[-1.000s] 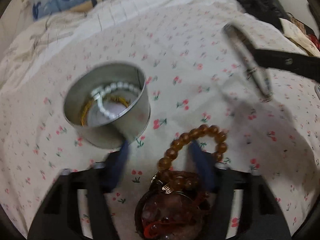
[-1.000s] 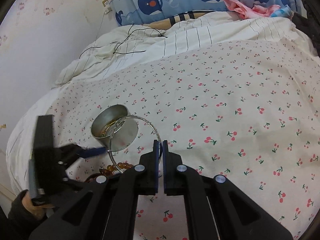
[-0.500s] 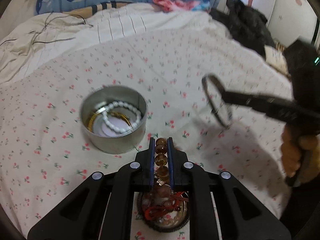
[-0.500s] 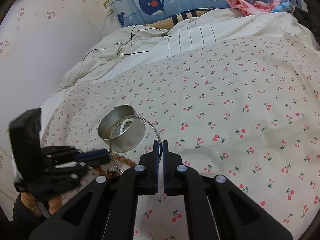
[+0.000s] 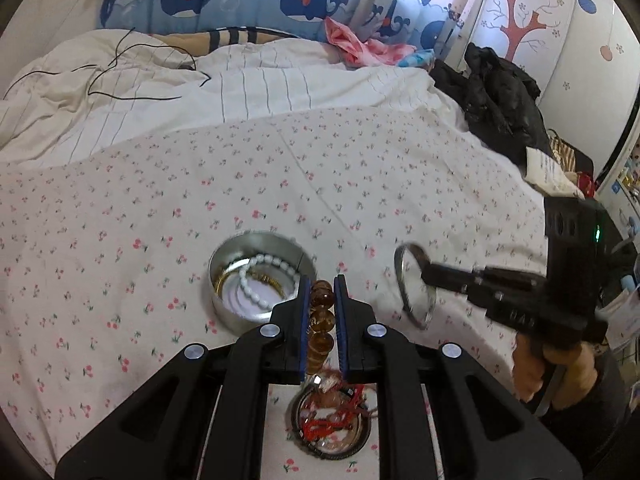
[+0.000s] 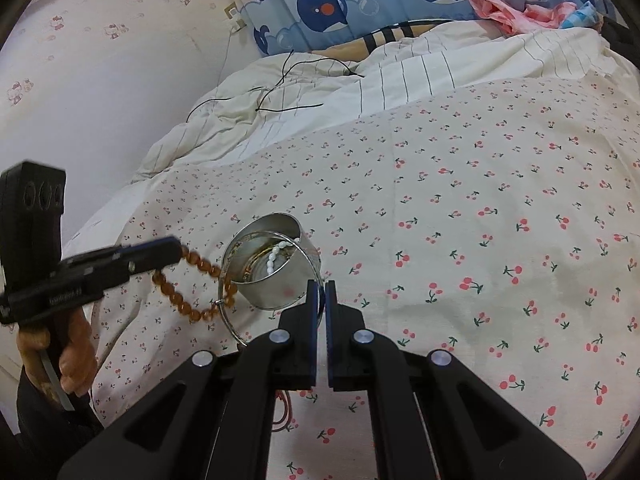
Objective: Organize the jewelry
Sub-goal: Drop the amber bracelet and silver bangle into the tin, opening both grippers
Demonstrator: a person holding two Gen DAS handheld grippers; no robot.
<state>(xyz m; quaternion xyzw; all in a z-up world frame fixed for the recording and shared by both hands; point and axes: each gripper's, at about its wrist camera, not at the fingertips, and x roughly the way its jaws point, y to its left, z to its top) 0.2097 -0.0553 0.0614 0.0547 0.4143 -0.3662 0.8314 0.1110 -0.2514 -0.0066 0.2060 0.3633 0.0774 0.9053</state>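
Observation:
A round silver tin stands on the cherry-print bedsheet, holding a white bead bracelet and a gold bangle. My left gripper is shut on an amber bead bracelet, held above the sheet just right of the tin; the bracelet hangs in a loop in the right wrist view. My right gripper is shut on a thin silver bangle, held in the air to the right of the tin in the left wrist view.
A round glass dish with red cord and beads sits on the sheet below my left gripper. A striped duvet with a black cable lies behind. Black clothing lies at the right edge of the bed.
My left gripper closed on the amber bracelet and lifted it off the sheet. My right gripper kept hold of the silver bangle and drifted a little.

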